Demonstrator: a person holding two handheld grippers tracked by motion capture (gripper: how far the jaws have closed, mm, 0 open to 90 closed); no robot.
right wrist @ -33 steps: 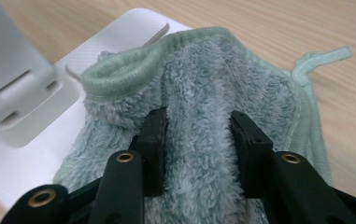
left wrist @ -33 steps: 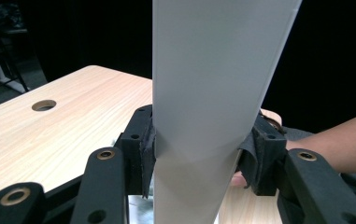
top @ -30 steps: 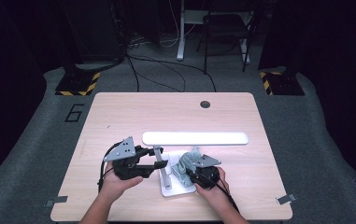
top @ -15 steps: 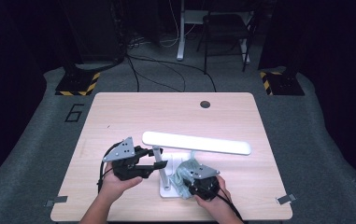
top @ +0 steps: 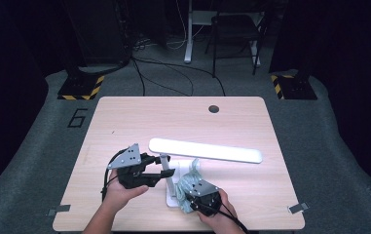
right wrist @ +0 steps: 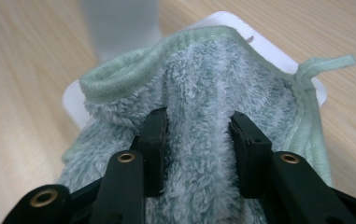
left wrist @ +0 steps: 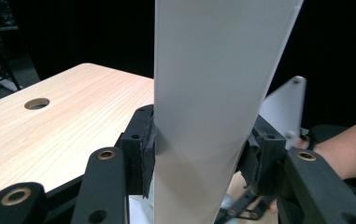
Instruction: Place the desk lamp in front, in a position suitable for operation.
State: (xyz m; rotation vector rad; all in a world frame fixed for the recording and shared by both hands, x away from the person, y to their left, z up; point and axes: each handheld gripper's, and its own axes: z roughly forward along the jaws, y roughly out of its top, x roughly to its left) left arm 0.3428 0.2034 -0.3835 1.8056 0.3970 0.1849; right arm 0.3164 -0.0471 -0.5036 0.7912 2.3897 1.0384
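Desk lamp (top: 205, 150): white, standing near the front edge of the desk (top: 124, 122), slightly right of its middle. Flat white base (top: 170, 187) on the desk top; upright stem rising from it; long flat head (left wrist: 213, 93) lying level and running toward the right edge.

Left gripper (top: 159, 168): at the front of the desk, left of the lamp. In the left gripper view its black jaws are pressed on either side of a broad white panel of the lamp, pads (left wrist: 148, 149) touching it. Against the earlier high views this gripper sits in the same spot with the same hold.

Cloth (top: 189, 184): pale green terry with a stitched hem (right wrist: 133, 70), bunched on the lamp base just right of the stem.

Right gripper (top: 200, 197): near the front edge, right of the left gripper. In the right gripper view its jaws pinch a fold of the cloth (right wrist: 199, 140), with the white base corner (right wrist: 222, 23) showing beyond it.

Changes since the earlier high views: the right gripper and cloth have shifted across the base toward the front edge; the lamp head has swung slightly, its far end now lying lower toward the right edge.
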